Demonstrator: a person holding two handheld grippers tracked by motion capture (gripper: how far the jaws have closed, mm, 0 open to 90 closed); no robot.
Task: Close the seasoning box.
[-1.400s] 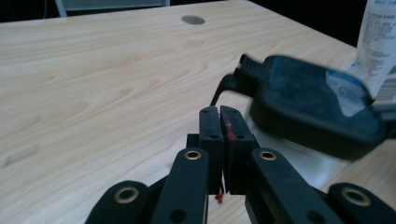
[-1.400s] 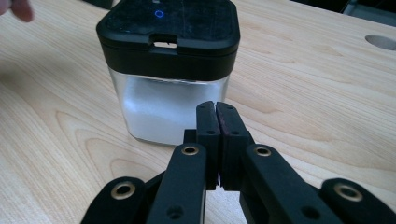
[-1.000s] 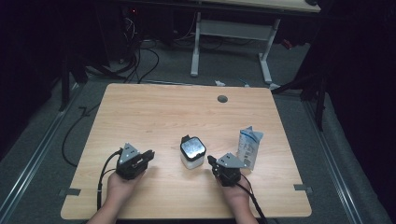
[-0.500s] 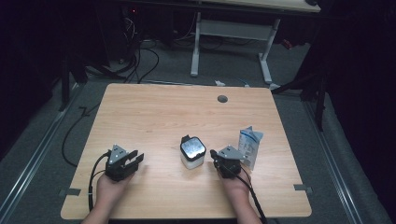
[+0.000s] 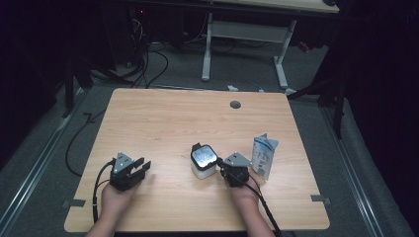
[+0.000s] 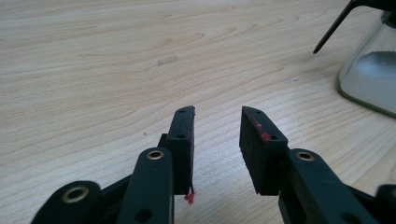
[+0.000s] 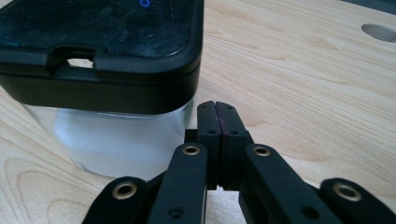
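Hands low at the near edge of the pale wooden table (image 5: pixel 163 118), I read this as a resting stance. My left gripper (image 5: pixel 132 169) sits well clear of everything, jaws apart over bare wood and gripping nothing. My right gripper (image 5: pixel 232 170) has its jaws pressed together and empty, just beside the clear square jar with a black lid (image 5: pixel 203 160), which holds something white. A blue-and-white carton (image 5: pixel 263 155) stands upright near that hand's far side, untouched.
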